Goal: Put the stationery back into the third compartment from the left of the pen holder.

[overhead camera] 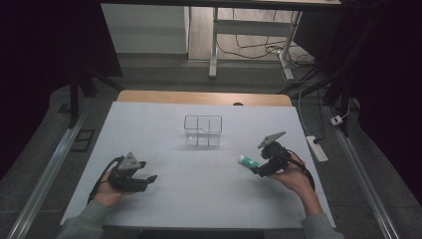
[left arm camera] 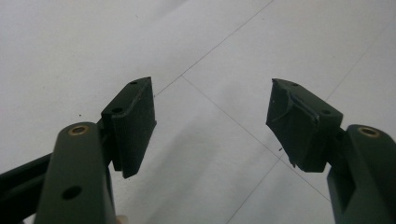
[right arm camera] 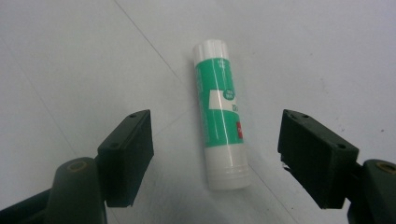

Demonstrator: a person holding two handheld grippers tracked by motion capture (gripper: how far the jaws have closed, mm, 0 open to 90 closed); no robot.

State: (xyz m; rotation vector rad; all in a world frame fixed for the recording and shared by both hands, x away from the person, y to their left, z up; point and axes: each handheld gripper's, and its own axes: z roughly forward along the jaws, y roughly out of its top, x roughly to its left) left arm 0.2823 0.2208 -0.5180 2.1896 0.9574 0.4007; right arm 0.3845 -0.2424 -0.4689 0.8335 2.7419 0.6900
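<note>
Glue stick (right arm camera: 219,114) is lying flat at frame centre, on the white table (right arm camera: 70,56), between the spread, empty jaws of the right gripper (right arm camera: 229,156). It is likely light, rigid and slick and could roll; pinching mid-barrel looks best. Left gripper (left arm camera: 212,121) is idling, jaws released.

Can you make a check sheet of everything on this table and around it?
Surface: white table, bare wood strip at the far edge.
Job's things: green and white glue stick lying flat; clear divided box standing farther back, looks empty.
Clutter: nothing seen.
Grippers: left tool open over bare table; right tool open, glue stick between the jaws, pads not touching it.
Cables: black cable trails from the left tool; loose wires on the floor behind.
Surroundings: dark room, white power strip on the floor at the right.
</note>
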